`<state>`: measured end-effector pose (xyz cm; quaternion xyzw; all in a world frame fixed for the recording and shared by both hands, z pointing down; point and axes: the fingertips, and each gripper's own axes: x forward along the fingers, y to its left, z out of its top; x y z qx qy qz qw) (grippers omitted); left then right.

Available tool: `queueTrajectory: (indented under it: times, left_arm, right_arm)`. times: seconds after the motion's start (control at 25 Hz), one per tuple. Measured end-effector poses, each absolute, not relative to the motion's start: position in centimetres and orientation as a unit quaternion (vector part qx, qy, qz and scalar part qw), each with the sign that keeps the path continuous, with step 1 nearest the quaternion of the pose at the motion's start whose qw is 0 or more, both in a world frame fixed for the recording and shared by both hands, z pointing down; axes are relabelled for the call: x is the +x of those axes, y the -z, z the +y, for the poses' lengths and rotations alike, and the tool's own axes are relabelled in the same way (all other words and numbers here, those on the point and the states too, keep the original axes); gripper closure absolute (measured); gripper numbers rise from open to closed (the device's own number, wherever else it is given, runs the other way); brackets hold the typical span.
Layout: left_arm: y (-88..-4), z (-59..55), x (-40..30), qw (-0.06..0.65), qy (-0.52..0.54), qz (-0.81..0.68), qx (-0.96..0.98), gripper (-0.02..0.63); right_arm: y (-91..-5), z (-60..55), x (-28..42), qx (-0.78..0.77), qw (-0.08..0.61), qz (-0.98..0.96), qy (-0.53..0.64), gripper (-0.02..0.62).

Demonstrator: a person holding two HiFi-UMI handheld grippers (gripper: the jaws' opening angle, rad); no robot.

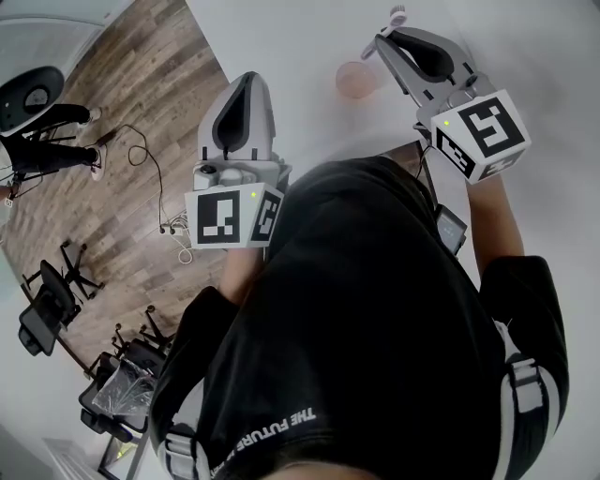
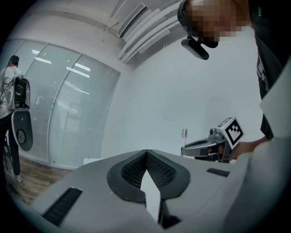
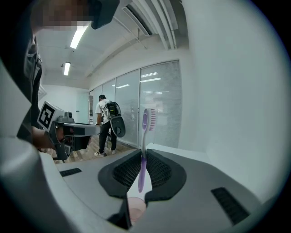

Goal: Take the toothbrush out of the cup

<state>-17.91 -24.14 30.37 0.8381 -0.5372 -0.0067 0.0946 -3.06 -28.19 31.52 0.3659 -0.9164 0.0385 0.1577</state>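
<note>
**Counter** point(image 1: 300, 37): white. Its left edge runs diagonally beside a wooden floor point(image 1: 131, 112). Its near edge is hidden by the person's black shirt point(image 1: 375, 319), which fills the lower head view.

**Left hand-held gripper** point(image 1: 249, 79) point(image 2: 146, 154): held over the counter near the left edge. The jaws are pressed together with nothing between them.

**Right hand-held gripper** point(image 1: 380, 39) point(image 3: 142, 152): held further in from that edge. The jaws pinch the toothbrush handle.

**Cup** point(image 1: 357, 81) point(image 3: 136, 208): pinkish and translucent. It stands on the counter just beside the right hand-held gripper, between the two tools. In the right gripper view only a sliver shows, through the gap below the jaws.

**Toothbrush** point(image 1: 397, 14) point(image 3: 144, 132) point(image 2: 184, 134): purple, upright, bristle head above the jaws. Its lower end appears just above the cup's rim. Whether it touches the rim cannot be made out.
</note>
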Motion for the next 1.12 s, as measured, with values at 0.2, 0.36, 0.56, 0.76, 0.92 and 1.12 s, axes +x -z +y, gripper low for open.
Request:
queueTrajectory:
  times: [0.2,0.36,0.56,0.76,0.92,1.12]
  left_arm:
    - [-30.4,-24.4,-17.9,0.094,0.007,-0.536,0.839,0.586]
    - [-30.3,-24.5,-17.6,0.095,0.005,-0.533,0.841,0.586]
    - [-30.5,-24.6,-17.5,0.094,0.003,-0.533,0.841,0.586]
    - [-30.2,-24.4,-16.9,0.091,0.003,-0.534,0.840,0.586]
    - [-30.1,-24.4,-16.7,0.091,0.001,-0.534,0.840,0.586]
    - [-30.8,-23.9,-15.8,0.089,-0.002,-0.533,0.842,0.586]
  right_arm:
    - [-29.8,-28.2,-1.9,0.373,0.140,-0.917,-0.024,0.548]
    - [-29.0,-28.4,-0.4,0.389,0.136,-0.911,-0.023,0.548]
    - [-29.1,-28.3,0.9,0.401,0.135,-0.906,-0.022,0.548]
    - [-28.9,-27.9,2.0,0.405,0.130,-0.905,-0.021,0.548]
    - [-28.8,-28.0,2.4,0.407,0.127,-0.904,-0.019,0.548]
    - [-30.0,-27.2,3.5,0.411,0.121,-0.903,-0.024,0.548]
